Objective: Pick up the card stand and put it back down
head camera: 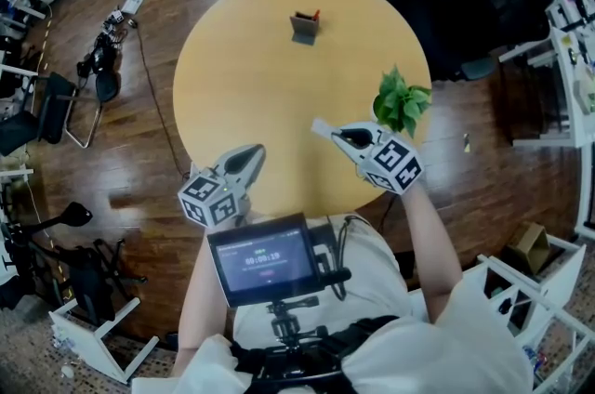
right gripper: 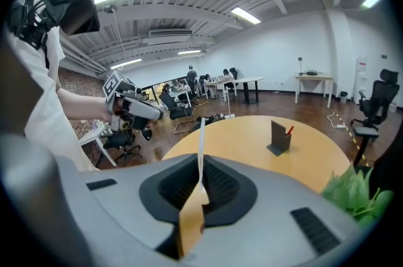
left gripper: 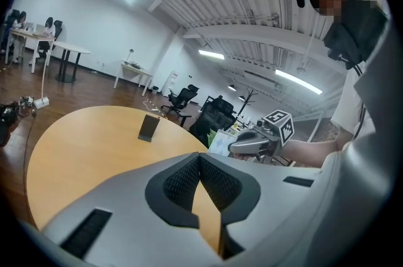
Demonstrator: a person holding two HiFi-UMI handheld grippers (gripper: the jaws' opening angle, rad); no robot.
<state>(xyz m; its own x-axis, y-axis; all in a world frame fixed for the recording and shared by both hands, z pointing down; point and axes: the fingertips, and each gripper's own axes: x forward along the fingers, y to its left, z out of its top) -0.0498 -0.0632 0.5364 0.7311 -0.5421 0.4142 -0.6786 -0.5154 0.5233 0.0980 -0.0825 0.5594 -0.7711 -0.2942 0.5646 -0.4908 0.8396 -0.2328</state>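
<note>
Table point(head camera: 242, 58) bears card stand point(head camera: 304, 27); left hand-held gripper point(head camera: 253, 151) closed, right hand-held gripper point(head camera: 340, 137) pinches card point(head camera: 321, 126).

The table point(head camera: 251, 76) is smooth matt wood, the floor point(head camera: 130, 151) glossy wood, the card stand point(head camera: 304, 27) matt, the white card point(head camera: 322, 128) paper.

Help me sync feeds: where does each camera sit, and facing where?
Head view: on the head, facing down at table; arms, left gripper, right gripper show.
Left gripper view: on that gripper, facing across the table; right forearm shows.
Right gripper view: on that gripper, likewise, past its card; left forearm shows.
All share the card stand.
</note>
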